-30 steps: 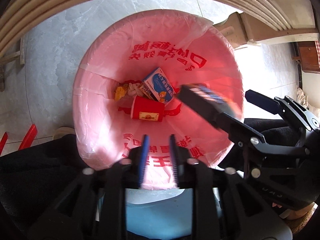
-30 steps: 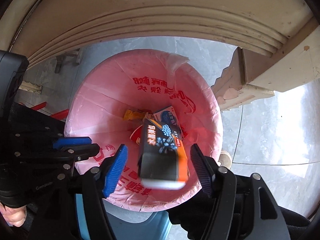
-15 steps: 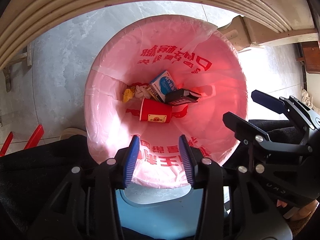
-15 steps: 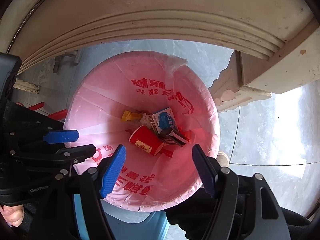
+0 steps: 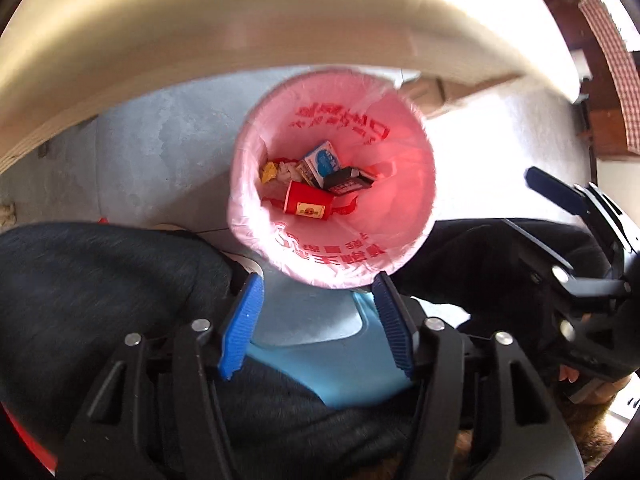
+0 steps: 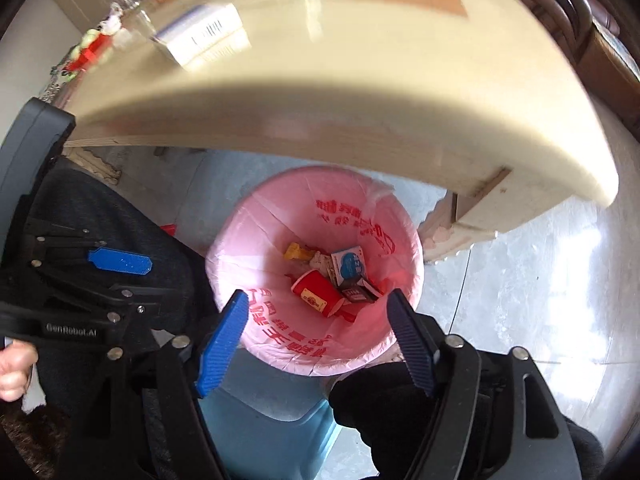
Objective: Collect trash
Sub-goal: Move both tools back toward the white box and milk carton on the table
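Nearest, the left gripper (image 5: 316, 320) and right gripper (image 6: 316, 344) both gape wide and hold nothing. Below them the pink-lined bin (image 6: 240, 248) holds a red cup (image 6: 316, 294), a dark box (image 6: 358, 292) and a blue-white carton (image 6: 349, 265). Beyond, on the surface (image 6: 360, 60), a white box (image 6: 200, 34) waits. Judged: between drops; next, reach up for that box.

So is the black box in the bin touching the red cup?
Touching. In the left wrist view the black box lies against the red cup's rim with no gap; the right wrist view shows the same.
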`<move>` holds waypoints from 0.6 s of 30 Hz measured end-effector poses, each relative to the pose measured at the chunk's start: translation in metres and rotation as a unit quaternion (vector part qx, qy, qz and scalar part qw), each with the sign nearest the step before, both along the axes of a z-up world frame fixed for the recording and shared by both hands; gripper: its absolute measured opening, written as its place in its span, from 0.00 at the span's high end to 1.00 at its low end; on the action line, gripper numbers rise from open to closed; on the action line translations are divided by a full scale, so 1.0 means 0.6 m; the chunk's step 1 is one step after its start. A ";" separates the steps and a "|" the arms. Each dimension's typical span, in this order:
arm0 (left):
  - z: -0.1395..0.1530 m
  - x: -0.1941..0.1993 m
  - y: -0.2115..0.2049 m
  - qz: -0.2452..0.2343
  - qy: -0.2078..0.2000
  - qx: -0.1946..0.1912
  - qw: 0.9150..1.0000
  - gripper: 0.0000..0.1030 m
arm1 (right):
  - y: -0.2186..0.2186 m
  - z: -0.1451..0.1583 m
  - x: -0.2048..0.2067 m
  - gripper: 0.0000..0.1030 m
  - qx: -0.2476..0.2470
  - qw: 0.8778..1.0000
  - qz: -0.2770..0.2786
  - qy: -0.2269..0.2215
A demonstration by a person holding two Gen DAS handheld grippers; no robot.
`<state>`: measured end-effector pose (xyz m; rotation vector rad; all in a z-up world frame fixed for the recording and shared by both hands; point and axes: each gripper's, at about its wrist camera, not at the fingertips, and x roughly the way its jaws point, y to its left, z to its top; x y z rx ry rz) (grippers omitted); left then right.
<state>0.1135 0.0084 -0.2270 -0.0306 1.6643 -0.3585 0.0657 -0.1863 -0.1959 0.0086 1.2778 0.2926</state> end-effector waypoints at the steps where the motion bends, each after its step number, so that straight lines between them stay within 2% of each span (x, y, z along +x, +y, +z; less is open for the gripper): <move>1: 0.029 0.004 0.011 0.011 -0.011 0.002 1.000 0.38 | -0.002 0.035 0.001 0.12 -0.001 1.000 0.005 -0.020; 3: 0.089 0.016 0.034 0.042 -0.042 0.012 0.998 0.37 | -0.005 0.110 0.011 0.09 -0.008 0.998 0.017 -0.060; 6: 0.180 0.040 0.065 0.091 -0.092 0.025 0.991 0.33 | -0.008 0.210 0.047 0.09 -0.022 0.994 0.030 -0.103; 10: 0.274 0.069 0.091 0.148 -0.132 0.011 0.980 0.32 | -0.003 0.317 0.116 0.08 0.012 0.991 0.049 -0.122; 14: 0.334 0.095 0.096 0.193 -0.155 -0.002 0.969 0.28 | 0.003 0.382 0.194 0.08 0.038 0.990 0.060 -0.121; 18: 0.354 0.119 0.079 0.230 -0.172 0.015 0.958 0.28 | 0.010 0.403 0.278 0.08 0.059 0.992 0.057 -0.098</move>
